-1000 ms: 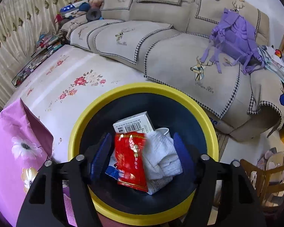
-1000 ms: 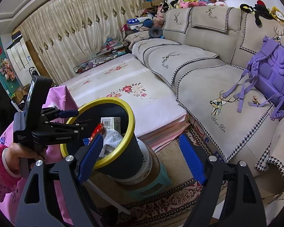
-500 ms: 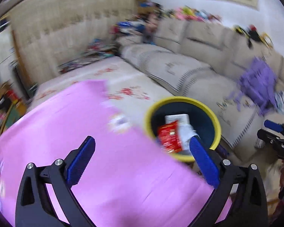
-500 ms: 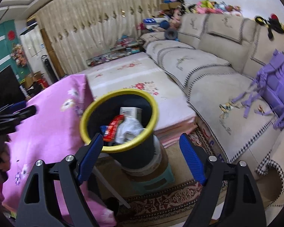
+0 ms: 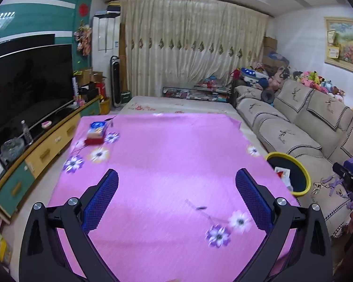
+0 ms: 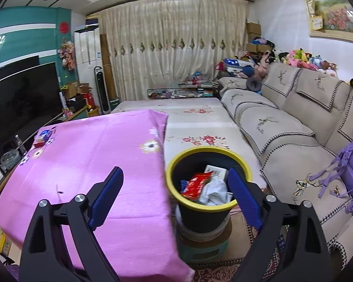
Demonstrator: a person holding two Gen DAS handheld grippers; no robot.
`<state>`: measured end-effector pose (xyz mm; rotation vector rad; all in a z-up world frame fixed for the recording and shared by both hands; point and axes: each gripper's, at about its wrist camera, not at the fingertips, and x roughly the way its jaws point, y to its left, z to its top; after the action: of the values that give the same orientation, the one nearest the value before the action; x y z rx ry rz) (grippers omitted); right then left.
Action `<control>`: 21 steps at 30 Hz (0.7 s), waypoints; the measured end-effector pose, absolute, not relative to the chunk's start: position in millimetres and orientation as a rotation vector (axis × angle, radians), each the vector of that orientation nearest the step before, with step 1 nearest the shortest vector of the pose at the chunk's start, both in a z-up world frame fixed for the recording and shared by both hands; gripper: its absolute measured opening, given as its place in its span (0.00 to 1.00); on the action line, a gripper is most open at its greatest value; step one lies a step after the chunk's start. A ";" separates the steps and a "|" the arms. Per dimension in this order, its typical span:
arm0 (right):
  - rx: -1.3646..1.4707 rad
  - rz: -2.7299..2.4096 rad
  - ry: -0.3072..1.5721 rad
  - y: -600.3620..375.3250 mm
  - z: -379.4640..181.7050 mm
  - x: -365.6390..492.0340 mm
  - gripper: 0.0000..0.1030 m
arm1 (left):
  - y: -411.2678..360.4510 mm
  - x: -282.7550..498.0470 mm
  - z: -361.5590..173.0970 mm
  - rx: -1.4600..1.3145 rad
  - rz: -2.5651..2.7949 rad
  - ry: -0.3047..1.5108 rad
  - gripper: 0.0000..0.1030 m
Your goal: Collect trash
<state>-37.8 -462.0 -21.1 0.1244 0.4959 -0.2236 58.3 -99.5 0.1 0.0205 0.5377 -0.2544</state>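
Left gripper [image 5: 176, 197] sat over the near half of the pink tablecloth [image 5: 167, 164], jaws spread as wide as they go, nothing between them; they had just been opening. Right gripper [image 6: 175, 199] was also wide and empty, jaws just opened a bit further, straddling the table's right edge with the yellow-rimmed bin [image 6: 208, 181] just beyond its right finger.

Remaining trash on the table: a blue-and-red packet [image 5: 96, 133] at the far left corner, well apart from both grippers. From the left gripper it lay ahead and to the left, diagonal across the cloth; its long axis seemed to run roughly toward the far edge, blue end away, though it was blurred. Same packet [image 6: 42, 137] showed small at the far left corner in the right view, farther off and across the whole table. Left hand judged nearer, so the reach likely falls to it.

Bin stood off the table's right edge, already holding a red wrapper [image 6: 196, 184], white crumpled tissue [image 6: 214, 191] and a small box [image 6: 215, 171]
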 end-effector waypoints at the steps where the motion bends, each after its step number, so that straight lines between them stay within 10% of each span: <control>1: 0.127 -0.217 0.493 -459.0 -20.9 -39.9 0.83 | -95.5 54.1 -0.3 0.028 -0.247 0.535 0.95; 21: 0.143 -0.197 0.474 -445.1 -17.2 -54.6 0.85 | -89.9 24.6 6.1 0.043 -0.224 0.513 0.95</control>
<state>-54.6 -445.1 -17.2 0.1434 0.4738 -0.1974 24.6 -89.9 6.1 0.0430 0.5127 -0.2241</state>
